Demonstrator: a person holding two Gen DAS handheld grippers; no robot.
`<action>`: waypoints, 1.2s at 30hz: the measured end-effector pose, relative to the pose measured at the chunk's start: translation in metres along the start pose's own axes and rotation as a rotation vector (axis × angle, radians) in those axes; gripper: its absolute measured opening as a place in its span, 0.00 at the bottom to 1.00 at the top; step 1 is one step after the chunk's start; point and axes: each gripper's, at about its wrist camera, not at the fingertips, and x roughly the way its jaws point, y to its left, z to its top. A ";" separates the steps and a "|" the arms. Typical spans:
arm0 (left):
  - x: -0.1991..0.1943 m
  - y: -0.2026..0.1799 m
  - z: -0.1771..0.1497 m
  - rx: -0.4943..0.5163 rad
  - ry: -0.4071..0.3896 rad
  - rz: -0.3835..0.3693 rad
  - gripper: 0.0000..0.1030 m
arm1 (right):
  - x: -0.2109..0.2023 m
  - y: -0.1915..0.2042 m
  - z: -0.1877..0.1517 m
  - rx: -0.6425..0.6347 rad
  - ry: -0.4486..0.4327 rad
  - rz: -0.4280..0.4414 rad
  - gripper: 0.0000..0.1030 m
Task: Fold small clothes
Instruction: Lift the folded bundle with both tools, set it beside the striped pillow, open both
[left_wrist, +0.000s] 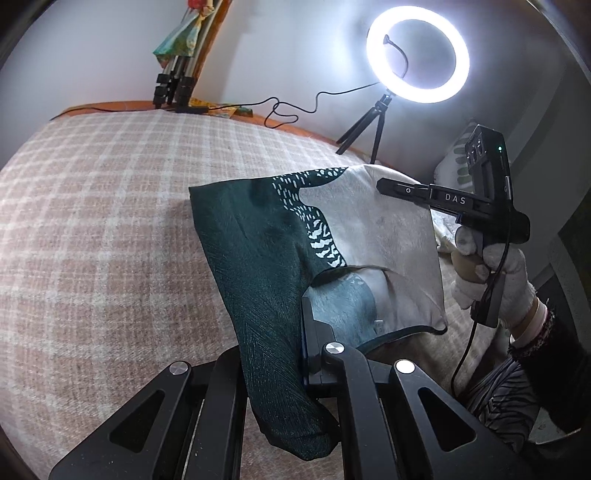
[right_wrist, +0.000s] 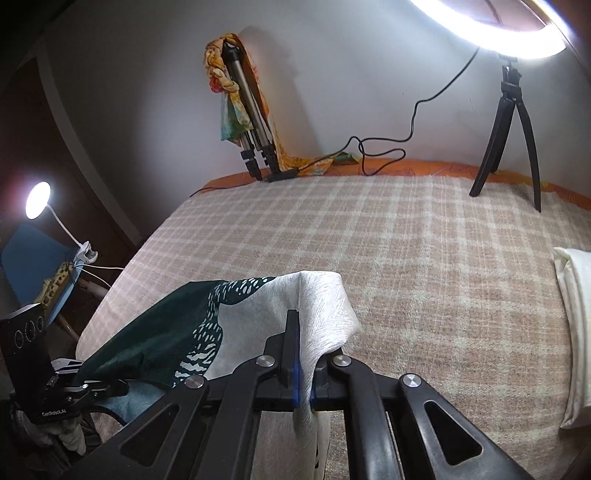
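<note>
The left gripper (left_wrist: 295, 354) and right gripper (right_wrist: 303, 384) each pinch the green-and-white patterned cloth (left_wrist: 317, 243) in their jaws; its 6 o'clock end is hidden.

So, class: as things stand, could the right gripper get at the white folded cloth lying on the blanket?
Probably not yet. The path over the blanket to the white folded cloth looks open, but the right gripper has its jaws shut on the green-and-white garment, which the left gripper also holds.
</note>
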 end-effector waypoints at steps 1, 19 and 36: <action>0.000 -0.002 0.001 0.004 -0.001 -0.004 0.05 | -0.002 0.001 0.001 -0.006 -0.004 -0.001 0.01; 0.031 -0.070 0.036 0.144 -0.040 -0.087 0.05 | -0.073 -0.035 0.004 -0.001 -0.081 -0.078 0.01; 0.102 -0.182 0.086 0.291 -0.093 -0.211 0.05 | -0.158 -0.140 0.027 -0.013 -0.140 -0.272 0.01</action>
